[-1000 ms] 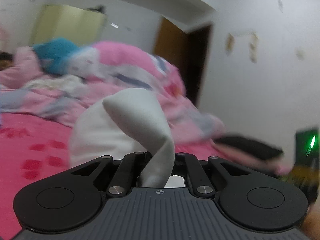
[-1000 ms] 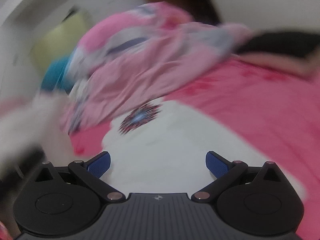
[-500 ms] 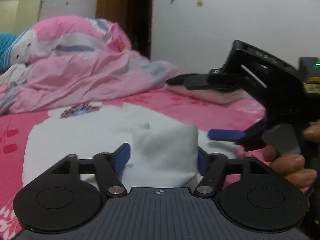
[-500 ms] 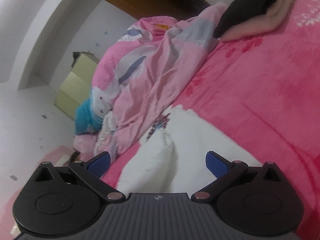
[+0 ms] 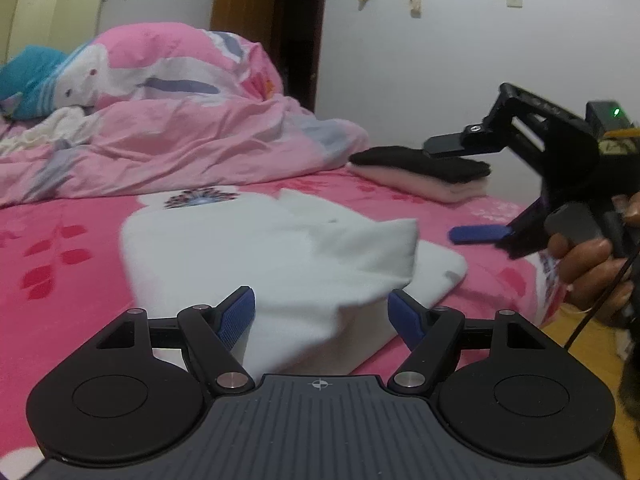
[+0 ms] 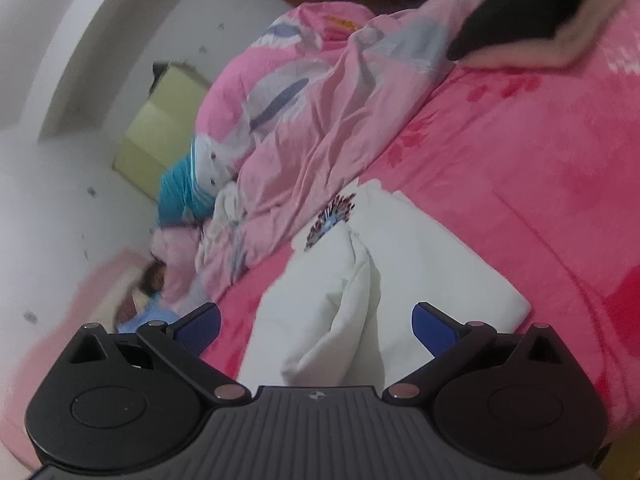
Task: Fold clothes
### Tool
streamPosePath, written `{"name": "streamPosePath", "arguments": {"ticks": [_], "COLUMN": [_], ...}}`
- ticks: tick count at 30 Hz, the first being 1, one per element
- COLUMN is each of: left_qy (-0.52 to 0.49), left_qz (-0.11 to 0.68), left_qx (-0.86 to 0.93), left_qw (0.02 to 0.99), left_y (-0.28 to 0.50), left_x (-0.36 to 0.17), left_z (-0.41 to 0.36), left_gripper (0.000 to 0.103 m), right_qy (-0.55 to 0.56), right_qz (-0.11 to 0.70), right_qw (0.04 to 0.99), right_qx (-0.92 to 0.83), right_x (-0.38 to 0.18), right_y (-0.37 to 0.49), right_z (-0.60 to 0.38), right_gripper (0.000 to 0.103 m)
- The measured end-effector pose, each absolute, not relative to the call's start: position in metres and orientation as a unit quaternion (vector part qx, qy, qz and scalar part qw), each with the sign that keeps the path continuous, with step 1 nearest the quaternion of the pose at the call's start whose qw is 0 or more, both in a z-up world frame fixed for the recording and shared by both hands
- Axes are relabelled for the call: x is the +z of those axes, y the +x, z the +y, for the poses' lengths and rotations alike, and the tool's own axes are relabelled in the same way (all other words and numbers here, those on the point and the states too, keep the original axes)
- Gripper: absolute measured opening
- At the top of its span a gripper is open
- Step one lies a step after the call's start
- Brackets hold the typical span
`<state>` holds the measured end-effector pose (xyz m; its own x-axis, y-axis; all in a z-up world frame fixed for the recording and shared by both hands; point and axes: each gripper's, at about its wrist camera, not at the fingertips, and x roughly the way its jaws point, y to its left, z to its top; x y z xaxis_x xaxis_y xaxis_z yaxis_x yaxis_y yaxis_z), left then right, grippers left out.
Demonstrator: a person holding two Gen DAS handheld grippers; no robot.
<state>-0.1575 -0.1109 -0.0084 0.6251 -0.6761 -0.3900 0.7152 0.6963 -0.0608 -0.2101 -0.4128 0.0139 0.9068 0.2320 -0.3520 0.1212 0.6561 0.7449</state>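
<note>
A white garment (image 5: 224, 256) with a dark printed motif (image 5: 200, 200) lies flat on the pink bed sheet (image 5: 60, 288). One loose flap (image 5: 360, 256) is folded over its near part. My left gripper (image 5: 320, 314) hovers low at the near edge. Its jaws are opening, and the flap's end lies between the blue pads (image 5: 238, 314) without being squeezed. My right gripper (image 5: 460, 190), held by a hand (image 5: 588, 260), stands open above the bed's right edge, apart from the cloth. In the right wrist view the right gripper (image 6: 316, 326) gapes over the bunched white garment (image 6: 420, 268).
A crumpled pink duvet (image 5: 180, 140) fills the back of the bed, with a blue plush toy (image 5: 28, 80) at its left. A folded stack, black on pale pink (image 5: 428, 170), sits at the back right. The wooden floor (image 5: 580, 344) shows past the right bed edge.
The left gripper, which held a raised strip of white cloth, has opened and sunk, and the strip now lies folded on the garment. The right gripper stayed open and shifted its view.
</note>
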Motion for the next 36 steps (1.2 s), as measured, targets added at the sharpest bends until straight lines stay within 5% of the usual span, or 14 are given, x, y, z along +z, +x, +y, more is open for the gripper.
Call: {"name": "streamPosePath", "arguments": {"ticks": [8, 12, 19, 21, 24, 36], "left_qy": [0.115, 0.148, 0.161, 0.164, 0.17, 0.189], "left_qz": [0.195, 0.183, 0.168, 0.166, 0.163, 0.183], "left_qx": [-0.334, -0.314, -0.306, -0.305, -0.301, -0.279], "left_qw": [0.915, 0.92, 0.923, 0.923, 0.924, 0.924], "left_y": [-0.161, -0.164, -0.164, -0.164, -0.164, -0.158], "left_x": [-0.02, -0.027, -0.031, -0.032, -0.031, -0.033], "left_z": [-0.1, -0.106, -0.106, -0.106, -0.108, -0.113], "left_gripper": [0.074, 0.074, 0.073, 0.07, 0.068, 0.066], "right_qy": [0.355, 0.333, 0.301, 0.296, 0.299, 0.273], "right_qz": [0.268, 0.31, 0.335, 0.332, 0.315, 0.239], "right_qw": [0.894, 0.89, 0.893, 0.896, 0.9, 0.932], "right_qx": [0.051, 0.033, 0.015, 0.018, 0.032, 0.025], "right_x": [0.017, 0.007, -0.001, 0.003, 0.014, 0.051], "right_y": [-0.2, -0.182, -0.159, -0.157, -0.156, -0.16], "right_z": [-0.382, -0.372, -0.366, -0.367, -0.371, -0.406], "right_gripper": [0.102, 0.079, 0.062, 0.029, 0.015, 0.012]}}
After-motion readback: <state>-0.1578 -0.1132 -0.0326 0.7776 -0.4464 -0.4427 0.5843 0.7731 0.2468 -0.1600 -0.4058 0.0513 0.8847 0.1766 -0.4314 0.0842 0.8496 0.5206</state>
